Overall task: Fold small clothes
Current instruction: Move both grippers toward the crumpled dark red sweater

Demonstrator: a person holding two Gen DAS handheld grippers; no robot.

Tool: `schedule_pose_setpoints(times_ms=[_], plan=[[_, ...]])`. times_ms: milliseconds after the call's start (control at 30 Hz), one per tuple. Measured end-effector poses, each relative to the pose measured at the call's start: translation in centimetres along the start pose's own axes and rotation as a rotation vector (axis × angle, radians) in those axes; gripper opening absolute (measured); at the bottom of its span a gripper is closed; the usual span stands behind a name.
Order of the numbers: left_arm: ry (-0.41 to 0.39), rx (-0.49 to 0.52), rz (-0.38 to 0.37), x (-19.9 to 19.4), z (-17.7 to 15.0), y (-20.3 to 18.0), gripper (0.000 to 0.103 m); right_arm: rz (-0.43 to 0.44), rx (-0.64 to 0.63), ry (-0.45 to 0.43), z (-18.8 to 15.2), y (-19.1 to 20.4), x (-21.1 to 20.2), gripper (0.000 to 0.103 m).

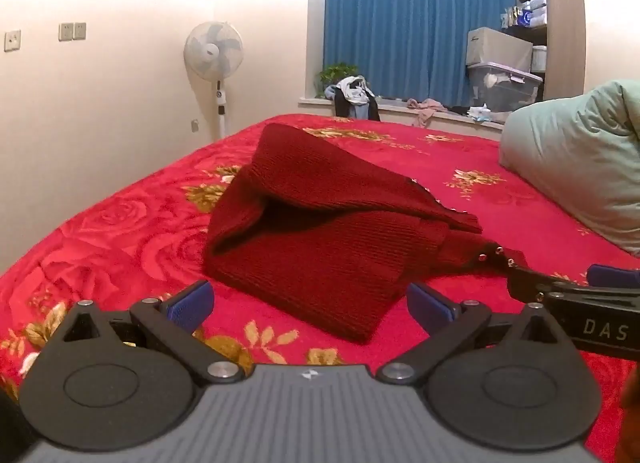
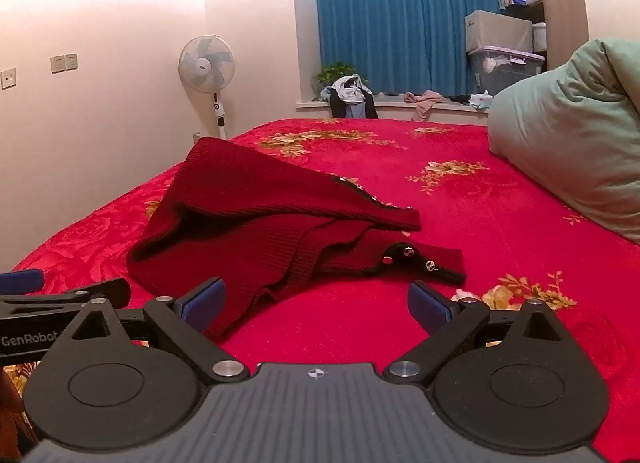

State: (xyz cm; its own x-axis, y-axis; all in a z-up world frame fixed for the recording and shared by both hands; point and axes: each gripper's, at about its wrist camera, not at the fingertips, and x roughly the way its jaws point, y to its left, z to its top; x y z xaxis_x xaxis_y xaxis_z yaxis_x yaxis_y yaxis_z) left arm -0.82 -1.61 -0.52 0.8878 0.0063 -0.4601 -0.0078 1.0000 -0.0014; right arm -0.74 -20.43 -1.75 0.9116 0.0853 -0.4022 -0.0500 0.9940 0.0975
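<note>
A small dark red knit garment point(image 1: 320, 231) lies loosely heaped on the red flowered bedspread point(image 1: 120, 231), one side propped up like a tent. Its black-trimmed edge with metal snap buttons point(image 2: 408, 253) trails toward the right. My left gripper point(image 1: 310, 305) hovers just short of the garment's near hem, jaws wide open with nothing between the blue pads. My right gripper point(image 2: 316, 299) is open too, over bare bedspread point(image 2: 500, 223) beside the garment's point(image 2: 256, 223) near right corner. Each gripper shows at the edge of the other's view.
A pale green pillow point(image 2: 568, 159) lies on the bed's right side. Beyond the bed stand a white fan point(image 2: 206, 63), a blue curtain point(image 2: 392, 15), a windowsill with heaped clothes point(image 2: 352, 97), storage bins point(image 2: 504, 63) and shelves.
</note>
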Motion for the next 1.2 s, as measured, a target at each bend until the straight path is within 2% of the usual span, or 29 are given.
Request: schedule_pose_setpoints(times_ms=[467,1033,1200], plan=[[0.007,0.020,-0.039,0.2,0.0,-0.2,0.103,0.005,0.010,0.025,0.2,-0.2,0.6,0.097],[0.011,0.009,-0.031,0.3,0.0,0.2,0.103,-0.015,-0.015,0.048,0.1,0.0,1.0,0.097],[0.009,0.011,-0.038,0.3,-0.1,0.2,0.103,-0.006,-0.012,0.056,0.1,-0.1,1.1,0.094]])
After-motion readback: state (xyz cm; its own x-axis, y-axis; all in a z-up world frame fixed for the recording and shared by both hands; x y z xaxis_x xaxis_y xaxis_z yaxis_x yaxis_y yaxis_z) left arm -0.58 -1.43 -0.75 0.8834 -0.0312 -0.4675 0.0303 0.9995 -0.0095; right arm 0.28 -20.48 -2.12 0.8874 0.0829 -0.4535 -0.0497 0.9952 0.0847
